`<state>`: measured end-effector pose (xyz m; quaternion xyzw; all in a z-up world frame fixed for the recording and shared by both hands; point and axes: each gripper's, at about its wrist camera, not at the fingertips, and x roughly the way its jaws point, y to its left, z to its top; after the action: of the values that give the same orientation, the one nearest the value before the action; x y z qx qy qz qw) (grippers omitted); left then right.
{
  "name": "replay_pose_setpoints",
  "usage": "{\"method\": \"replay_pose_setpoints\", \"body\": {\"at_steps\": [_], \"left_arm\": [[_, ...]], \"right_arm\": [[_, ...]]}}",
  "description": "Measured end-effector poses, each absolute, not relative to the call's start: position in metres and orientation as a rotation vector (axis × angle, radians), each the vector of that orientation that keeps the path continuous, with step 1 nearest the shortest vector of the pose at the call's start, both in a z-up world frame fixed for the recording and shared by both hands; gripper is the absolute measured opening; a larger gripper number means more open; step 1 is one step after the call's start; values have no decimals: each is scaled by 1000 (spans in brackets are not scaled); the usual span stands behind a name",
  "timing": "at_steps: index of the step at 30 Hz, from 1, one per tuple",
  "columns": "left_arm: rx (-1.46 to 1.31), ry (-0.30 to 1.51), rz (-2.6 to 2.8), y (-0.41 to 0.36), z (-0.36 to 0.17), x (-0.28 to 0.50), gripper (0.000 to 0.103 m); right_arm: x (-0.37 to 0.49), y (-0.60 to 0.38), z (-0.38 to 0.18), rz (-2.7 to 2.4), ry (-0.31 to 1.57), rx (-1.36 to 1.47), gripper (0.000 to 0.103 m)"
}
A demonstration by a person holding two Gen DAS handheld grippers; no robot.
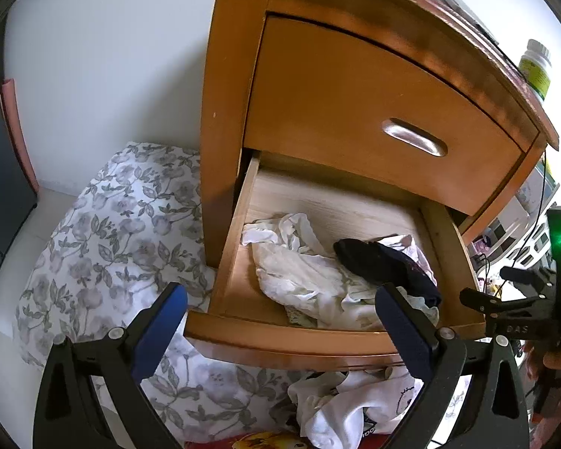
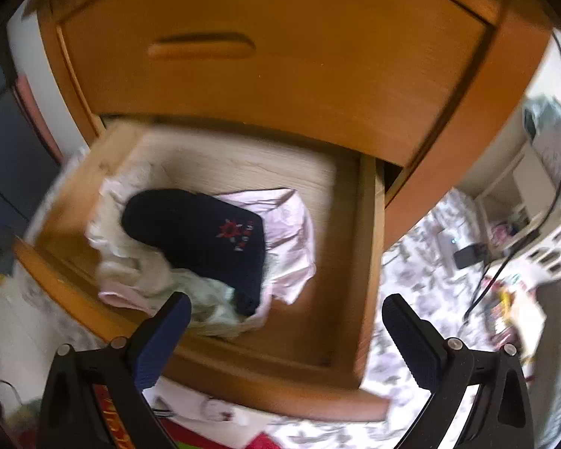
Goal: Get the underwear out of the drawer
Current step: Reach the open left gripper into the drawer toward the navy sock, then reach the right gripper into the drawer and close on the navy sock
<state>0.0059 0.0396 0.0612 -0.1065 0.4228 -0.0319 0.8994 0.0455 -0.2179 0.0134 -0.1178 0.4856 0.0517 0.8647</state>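
The lower drawer (image 1: 239,220) (image 2: 366,247) of a wooden nightstand is pulled out. Inside lies a heap of underwear: white and cream pieces (image 1: 299,273) (image 2: 131,262), a pale pink piece (image 2: 291,224), and a dark navy piece (image 1: 385,262) (image 2: 205,232) with a red print on top. My left gripper (image 1: 282,305) hovers open over the drawer's front edge, nothing between its fingers. My right gripper (image 2: 286,312) is open above the drawer's front right part, also empty. The right gripper's body (image 1: 523,299) shows at the right edge of the left wrist view.
The upper drawer (image 1: 374,112) is closed. A bottle (image 1: 536,67) stands on the nightstand top. Floral bedding (image 1: 112,243) lies left of and below the drawer. A pile of white garments (image 1: 348,408) lies under the drawer front. Cables and a white basket (image 2: 553,250) sit to the right.
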Motion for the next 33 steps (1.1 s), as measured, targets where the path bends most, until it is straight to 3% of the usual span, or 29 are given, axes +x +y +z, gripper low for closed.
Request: {"method": "replay_pose_setpoints", "body": {"at_steps": [12, 16, 33], "left_arm": [[-231, 892, -74, 43, 55, 13, 101], [-234, 895, -79, 43, 54, 14, 101], [-241, 908, -86, 48, 48, 21, 101]], "right_arm": [[78, -202, -7, 155, 1118, -344, 102], [82, -184, -15, 185, 1136, -384, 95], [106, -136, -28, 253, 1168, -435, 84]]}}
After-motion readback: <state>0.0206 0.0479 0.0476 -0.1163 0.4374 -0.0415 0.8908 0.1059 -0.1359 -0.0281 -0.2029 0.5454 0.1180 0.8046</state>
